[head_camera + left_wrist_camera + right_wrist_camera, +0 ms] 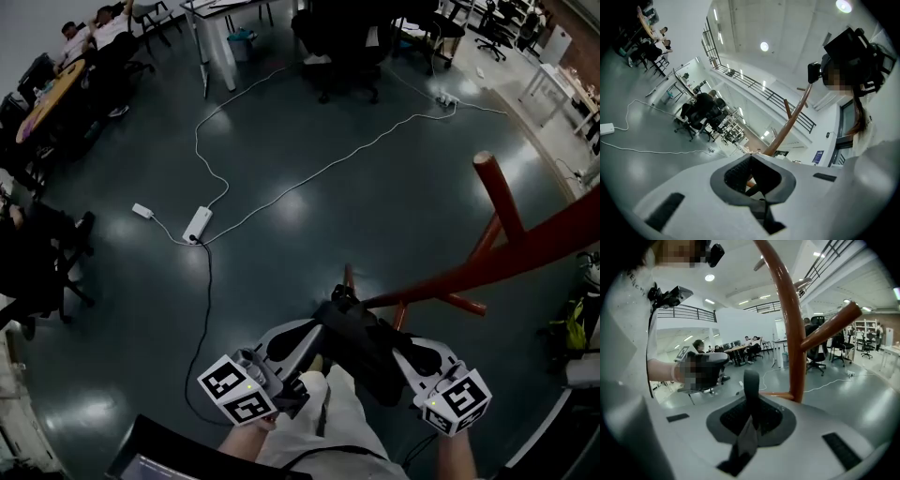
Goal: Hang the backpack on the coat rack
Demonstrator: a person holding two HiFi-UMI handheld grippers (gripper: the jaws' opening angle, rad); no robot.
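In the head view, a black backpack hangs between my two grippers, just above the person's lap. The left gripper is shut on a black strap at the bag's left side. On the bag's right side, the right gripper is shut on another black strap, whose loop sticks up past the jaws. The red-brown coat rack rises close at the right, with its angled pegs above and beyond the bag. Its pole stands right in front of the right gripper. From the left gripper, the pole shows further off.
A white power strip and long cables lie on the dark floor ahead. Office chairs and desks with seated people line the far side. A yellow-green bag sits at the right edge, a dark panel at the bottom left.
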